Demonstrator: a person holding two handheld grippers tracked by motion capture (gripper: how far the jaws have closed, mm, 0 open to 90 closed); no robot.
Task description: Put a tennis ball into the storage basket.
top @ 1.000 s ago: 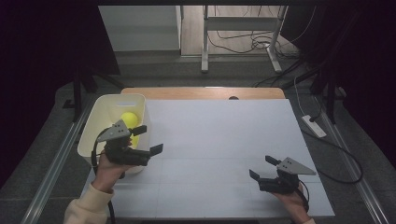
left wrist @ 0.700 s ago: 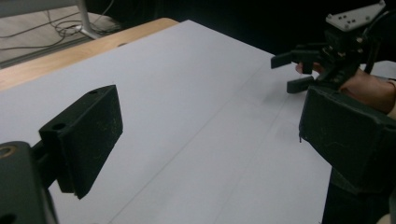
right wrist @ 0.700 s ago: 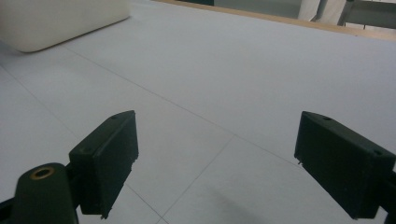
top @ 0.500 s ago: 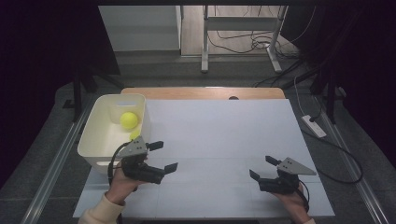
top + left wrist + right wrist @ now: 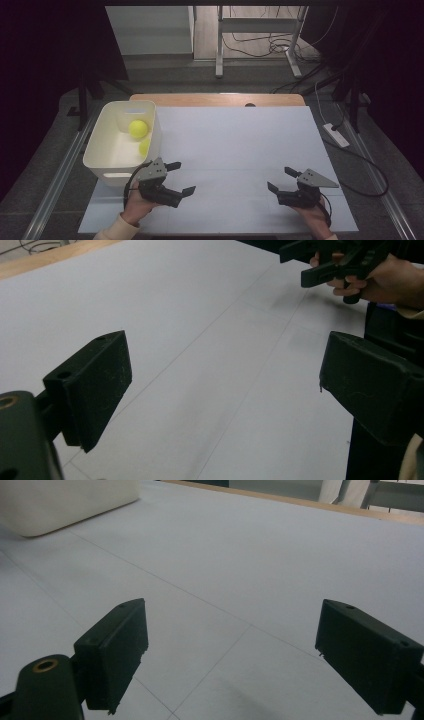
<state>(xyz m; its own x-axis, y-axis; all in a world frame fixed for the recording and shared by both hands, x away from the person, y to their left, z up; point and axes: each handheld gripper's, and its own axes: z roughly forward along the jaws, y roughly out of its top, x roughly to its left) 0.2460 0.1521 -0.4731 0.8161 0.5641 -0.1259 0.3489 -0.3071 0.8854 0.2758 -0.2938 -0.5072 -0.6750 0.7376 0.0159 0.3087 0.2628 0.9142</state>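
With two balls (image 5: 138,129) binned (image 5: 100,150), both grippers (image 5: 172,177) (image 5: 280,180) rested at lower frame, jaws wide and empty; next move likely a fresh pick.

Ball (image 5: 138,128) in bin (image 5: 100,150), bin left on table (image 5: 240,145), tools near front edge

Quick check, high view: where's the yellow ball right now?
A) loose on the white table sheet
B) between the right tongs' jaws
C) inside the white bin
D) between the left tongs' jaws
C: the yellow ball sits inside the white bin at the table's left, while the left tongs and right tongs stand open with nothing between their jaws.
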